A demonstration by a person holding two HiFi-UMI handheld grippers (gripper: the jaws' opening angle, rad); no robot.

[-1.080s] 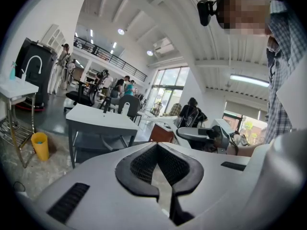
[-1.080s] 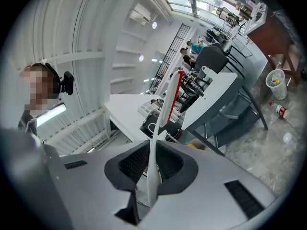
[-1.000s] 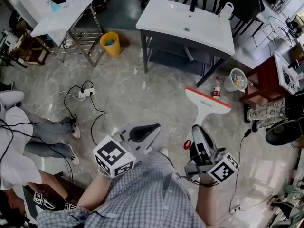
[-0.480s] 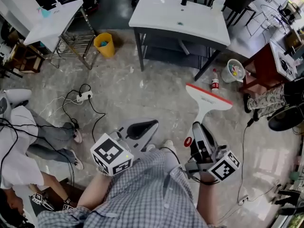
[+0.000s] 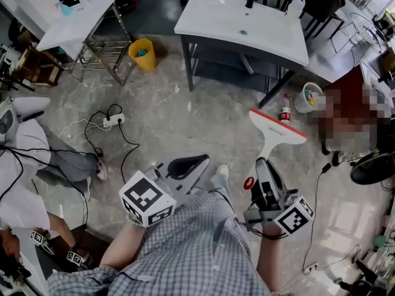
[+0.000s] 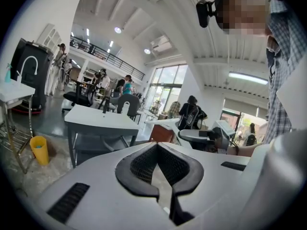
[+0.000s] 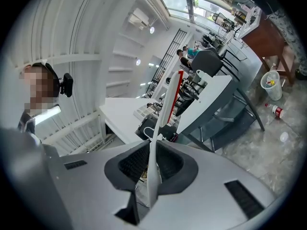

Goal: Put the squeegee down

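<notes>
The squeegee (image 5: 276,134) is white with a red blade edge and hangs over the floor at the right of the head view. My right gripper (image 5: 264,166) is shut on its handle. In the right gripper view the thin handle (image 7: 152,176) runs edge-on between the black pads, with the red-edged blade (image 7: 175,92) beyond them. My left gripper (image 5: 186,165) is at lower centre with its marker cube behind it. Its pads (image 6: 144,183) meet at the tips and hold nothing.
A white table (image 5: 265,36) stands ahead, with a second white table (image 5: 74,23) and a yellow bin (image 5: 143,53) at far left. A small bucket (image 5: 307,97) and a bottle (image 5: 284,113) sit near the table leg. A power strip with cables (image 5: 111,121) lies on the floor, and a seated person (image 5: 31,165) is at left.
The head view has shifted a little. The right gripper still grips the squeegee in nearly the same place, perhaps slightly lower. The left gripper has stayed put.
</notes>
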